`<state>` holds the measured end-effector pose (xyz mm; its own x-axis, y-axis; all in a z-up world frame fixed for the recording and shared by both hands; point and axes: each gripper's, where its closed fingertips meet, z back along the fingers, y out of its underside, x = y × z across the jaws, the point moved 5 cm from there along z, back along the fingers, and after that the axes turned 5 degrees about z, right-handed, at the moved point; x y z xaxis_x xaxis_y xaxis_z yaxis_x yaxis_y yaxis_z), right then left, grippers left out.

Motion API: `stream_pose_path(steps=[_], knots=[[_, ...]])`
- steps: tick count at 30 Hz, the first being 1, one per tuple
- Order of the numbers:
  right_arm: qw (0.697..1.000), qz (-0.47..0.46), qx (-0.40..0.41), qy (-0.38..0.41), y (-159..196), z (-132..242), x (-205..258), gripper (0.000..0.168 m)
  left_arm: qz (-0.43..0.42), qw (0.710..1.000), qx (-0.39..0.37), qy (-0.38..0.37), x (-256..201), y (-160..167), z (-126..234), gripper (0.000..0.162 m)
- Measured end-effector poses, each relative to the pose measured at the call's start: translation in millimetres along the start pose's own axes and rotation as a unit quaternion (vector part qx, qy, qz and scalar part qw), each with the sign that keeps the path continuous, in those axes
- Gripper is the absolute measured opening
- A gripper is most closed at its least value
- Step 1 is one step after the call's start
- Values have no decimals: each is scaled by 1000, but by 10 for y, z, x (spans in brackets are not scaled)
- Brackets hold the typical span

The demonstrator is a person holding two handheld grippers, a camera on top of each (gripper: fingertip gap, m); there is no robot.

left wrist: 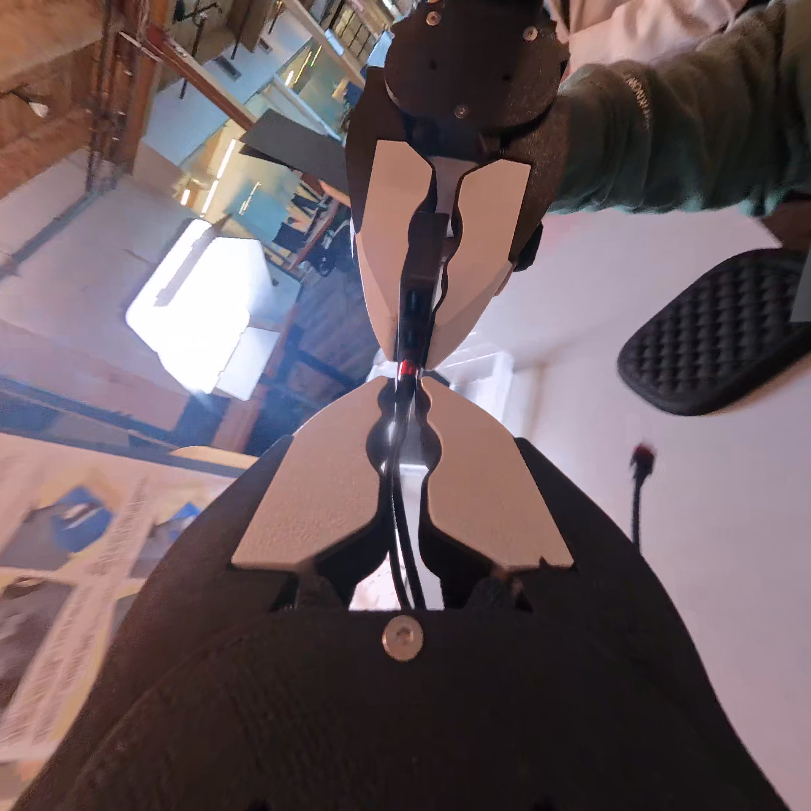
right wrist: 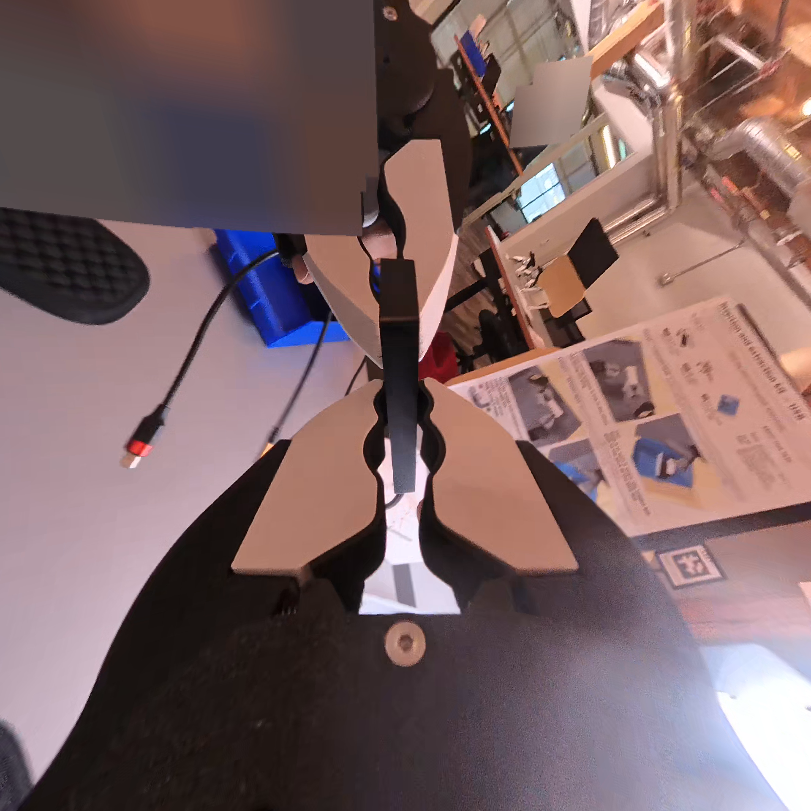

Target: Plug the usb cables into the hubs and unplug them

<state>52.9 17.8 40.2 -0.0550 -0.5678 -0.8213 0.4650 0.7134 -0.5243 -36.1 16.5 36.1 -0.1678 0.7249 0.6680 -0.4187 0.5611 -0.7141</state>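
1. while both grippers meet tip to tip above the white table (right wrist: 87, 548), the left gripper (left wrist: 406, 386) is clamped on a black usb cable (left wrist: 406, 526) with a red collar.
2. the right gripper (right wrist: 400, 395) is clamped on a slim black hub (right wrist: 399, 351), held edge-on.
3. a spare red-collared cable (right wrist: 145, 434) lies on the table.

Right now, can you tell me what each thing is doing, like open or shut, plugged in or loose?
Left gripper: shut on the held cable.
Held cable: pinched at its red-banded plug, meeting the hub's end; whether it is seated cannot be told.
Right gripper: shut on the hub.
Hub: black bar, held up off the table.
Spare cable: unplugged, lying on the white table.
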Motion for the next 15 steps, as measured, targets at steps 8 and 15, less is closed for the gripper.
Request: stream_pose_path(steps=[8, 15], knots=[[990, -51, 128, 43, 662, 796, 80, 12, 66, 995, -68, 1, -155, 93, -344, 29], [973, -73, 201, 89, 973, 1578, -74, 12, 140, 988, -43, -49, -116, 724, -75, 30]])
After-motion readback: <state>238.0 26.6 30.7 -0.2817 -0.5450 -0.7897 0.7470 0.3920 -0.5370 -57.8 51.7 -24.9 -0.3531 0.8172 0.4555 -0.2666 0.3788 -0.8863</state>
